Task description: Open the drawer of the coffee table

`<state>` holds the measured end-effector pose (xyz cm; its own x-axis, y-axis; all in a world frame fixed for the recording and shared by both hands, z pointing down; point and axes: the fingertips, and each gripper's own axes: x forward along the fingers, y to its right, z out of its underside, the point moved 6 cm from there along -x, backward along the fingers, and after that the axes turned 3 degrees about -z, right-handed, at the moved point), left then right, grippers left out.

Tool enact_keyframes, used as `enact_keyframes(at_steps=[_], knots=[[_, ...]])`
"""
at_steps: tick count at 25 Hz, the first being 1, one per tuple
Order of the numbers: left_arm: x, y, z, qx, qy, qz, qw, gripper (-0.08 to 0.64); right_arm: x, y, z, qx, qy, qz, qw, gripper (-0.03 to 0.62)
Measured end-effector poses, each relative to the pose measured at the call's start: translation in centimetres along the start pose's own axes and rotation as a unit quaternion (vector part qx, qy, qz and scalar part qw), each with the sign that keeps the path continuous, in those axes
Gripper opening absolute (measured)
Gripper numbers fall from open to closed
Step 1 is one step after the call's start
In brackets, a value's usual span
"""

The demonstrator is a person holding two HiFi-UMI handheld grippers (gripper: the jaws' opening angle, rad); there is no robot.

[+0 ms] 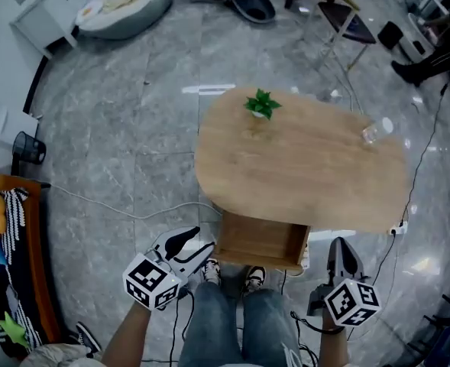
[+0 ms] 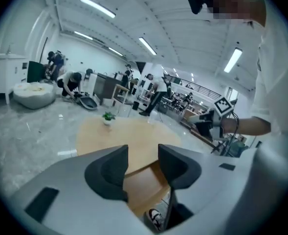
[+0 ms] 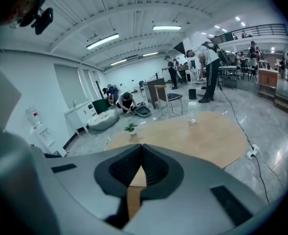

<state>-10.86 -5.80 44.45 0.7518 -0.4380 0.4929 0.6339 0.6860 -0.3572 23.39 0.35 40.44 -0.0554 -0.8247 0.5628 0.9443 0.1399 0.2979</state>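
Coffee table (image 1: 301, 170) on marble floor (image 1: 118, 151)

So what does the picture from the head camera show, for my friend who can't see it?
Seen from above, a wooden coffee table has its drawer pulled open toward the person's feet. A small plant and a clear container stand on top. The left gripper and right gripper hover beside the drawer, holding nothing.
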Motion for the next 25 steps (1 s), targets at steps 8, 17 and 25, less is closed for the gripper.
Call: enact_keyframes(at_steps=[8, 17, 25], knots=[[-7.1, 5.9, -13.8, 0.005, 0.135, -0.102, 0.9855, 0.123, -7.2, -0.1, -9.2, -0.058, 0.068, -0.029, 0.996, 0.0], [-11.7, 8.4, -20.9, 0.006, 0.215, -0.206, 0.9545, 0.021, -11.0, -0.6, -16.0, -0.063, 0.146, -0.052, 0.986, 0.0], [-11.3, 7.8, -22.6, -0.008, 0.226, -0.256, 0.9399, -0.005, -13.5, 0.8, -18.7, -0.063, 0.18, -0.021, 0.981, 0.0]])
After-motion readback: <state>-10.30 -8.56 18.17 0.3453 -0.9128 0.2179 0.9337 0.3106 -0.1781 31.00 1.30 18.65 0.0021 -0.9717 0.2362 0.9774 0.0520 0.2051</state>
